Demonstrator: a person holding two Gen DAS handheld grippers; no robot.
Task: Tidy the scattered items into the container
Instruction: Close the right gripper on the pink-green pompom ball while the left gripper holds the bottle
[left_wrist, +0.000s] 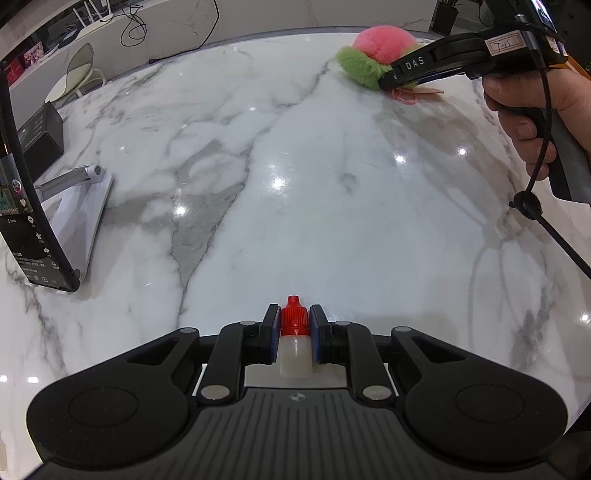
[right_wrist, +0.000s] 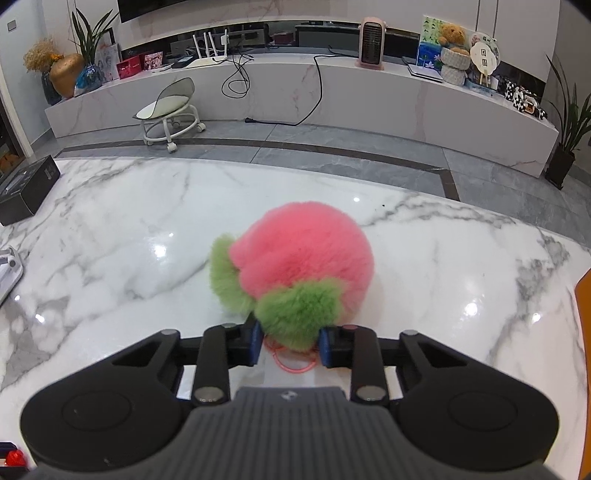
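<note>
My left gripper (left_wrist: 294, 325) is shut on a small white dropper bottle with a red cap (left_wrist: 294, 345), held just above the marble table (left_wrist: 295, 184). A pink and green plush peach (right_wrist: 295, 269) lies on the table; it also shows at the far right in the left wrist view (left_wrist: 376, 55). My right gripper (right_wrist: 289, 343) has its blue pads on either side of the plush's green leaf and pink loop cord (right_wrist: 293, 363); whether it squeezes the leaf is unclear. No container is in view.
A tablet on a white stand (left_wrist: 44, 221) stands at the left. A black box (right_wrist: 26, 188) lies at the far left edge of the table. An orange edge (right_wrist: 585, 350) shows at the right. Beyond the table are floor, a stool and shelves.
</note>
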